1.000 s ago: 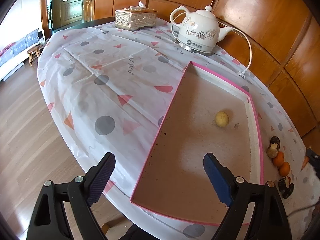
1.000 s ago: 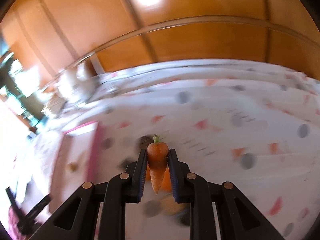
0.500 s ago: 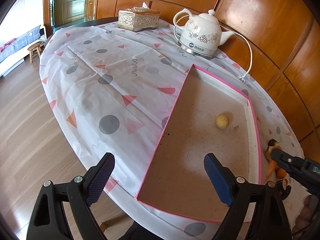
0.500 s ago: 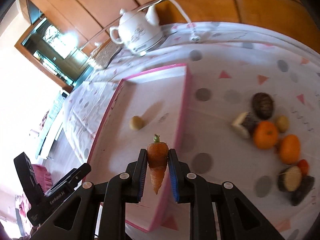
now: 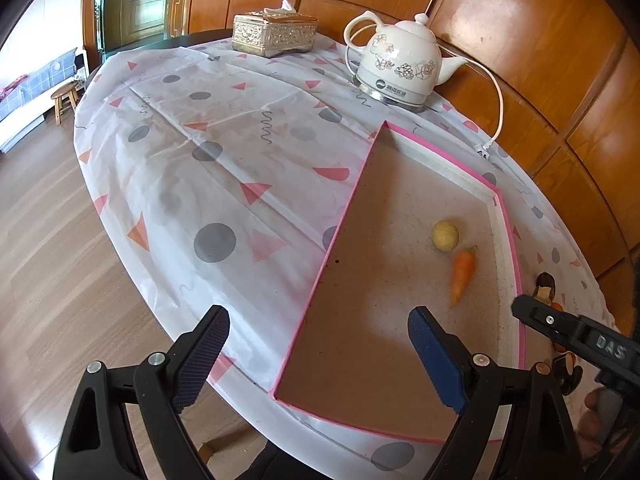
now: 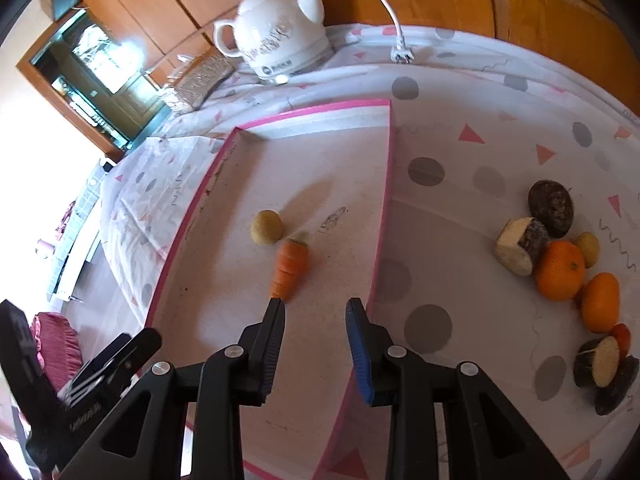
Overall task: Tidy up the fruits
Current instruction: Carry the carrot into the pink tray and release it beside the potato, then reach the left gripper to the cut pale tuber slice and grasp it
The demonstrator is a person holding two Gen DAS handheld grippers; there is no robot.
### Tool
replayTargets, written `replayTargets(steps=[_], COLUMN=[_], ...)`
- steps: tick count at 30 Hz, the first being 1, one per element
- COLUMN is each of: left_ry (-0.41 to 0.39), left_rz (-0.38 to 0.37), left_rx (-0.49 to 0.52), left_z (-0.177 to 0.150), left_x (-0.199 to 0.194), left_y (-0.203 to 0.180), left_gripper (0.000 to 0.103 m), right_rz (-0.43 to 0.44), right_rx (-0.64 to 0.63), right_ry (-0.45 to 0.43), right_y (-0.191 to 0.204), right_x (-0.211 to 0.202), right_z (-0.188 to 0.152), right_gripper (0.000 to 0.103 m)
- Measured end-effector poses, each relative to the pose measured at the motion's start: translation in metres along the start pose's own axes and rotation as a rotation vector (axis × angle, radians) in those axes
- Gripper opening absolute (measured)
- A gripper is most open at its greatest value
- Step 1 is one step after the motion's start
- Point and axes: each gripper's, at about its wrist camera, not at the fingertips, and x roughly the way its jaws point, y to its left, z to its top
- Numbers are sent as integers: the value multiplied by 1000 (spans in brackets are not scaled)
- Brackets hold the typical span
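Observation:
A small carrot (image 6: 289, 268) lies in the pink-rimmed tray (image 6: 312, 110), next to a round yellow fruit (image 6: 266, 227). Both show in the left wrist view, the carrot (image 5: 462, 275) and the yellow fruit (image 5: 445, 236), inside the tray (image 5: 332, 248). My right gripper (image 6: 316, 306) is open and empty, just behind the carrot's tip. My left gripper (image 5: 318, 330) is open and empty above the tray's near corner. Two oranges (image 6: 560, 270), dark cut pieces (image 6: 520, 246) and other small fruits lie on the cloth right of the tray.
A white electric kettle (image 5: 396, 68) with its cord stands behind the tray. A gold tissue box (image 5: 274, 34) sits at the table's far end. The patterned cloth (image 5: 208, 152) covers the round table; wood panelling is behind, wooden floor to the left.
My right gripper carried the carrot over the tray, opened and let it go. The carrot now lies in the tray beside the yellow fruit. The left gripper barely moved.

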Motion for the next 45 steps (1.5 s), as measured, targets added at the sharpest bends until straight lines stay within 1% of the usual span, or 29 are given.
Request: replayTargets(steps=[1,3,6,12,14,20,25,36,41,45], left_ry=[-1,-2,1,2,3,7,19,14,-11,0], left_rz=[-1,-3,-4,-6,-6,-9,-11,-9,-29,-69], left_rx=[1,4,10,30,38,63,82,140,175,219], left_z=[0,0,-1,-1,-2,-3,-5,-5,-1,0], left_x=[0,0,0,0,0,0,2,0,-8,-10], left_y=[-1,-2,-4,-8,-10,-17,-24,-41,-52,-68], left_gripper=[91,91,91,91,91,91,91,91,91,91], right_rz=[-3,-48,-62,-158,-190,-308,-402,-565,-654,-713], right_rx=[-12,-42,-63,-70,-56,38,109,229,320,419], right_ry=[-11,-39,-66,-116,-127,-146,-146,-153,-157,-169], right_y=[0,2,0,-22,-35,-93,-136,-223,-268,-303], right_x=[-6,-15,-27,-55,-65,-97,-119,-170,-194,-207], right_z=[-2,-5,-8,-15,-17,-27,-34,-48,-58,-71], right_gripper=[32,33,34,34,34,34,34,34,35,35])
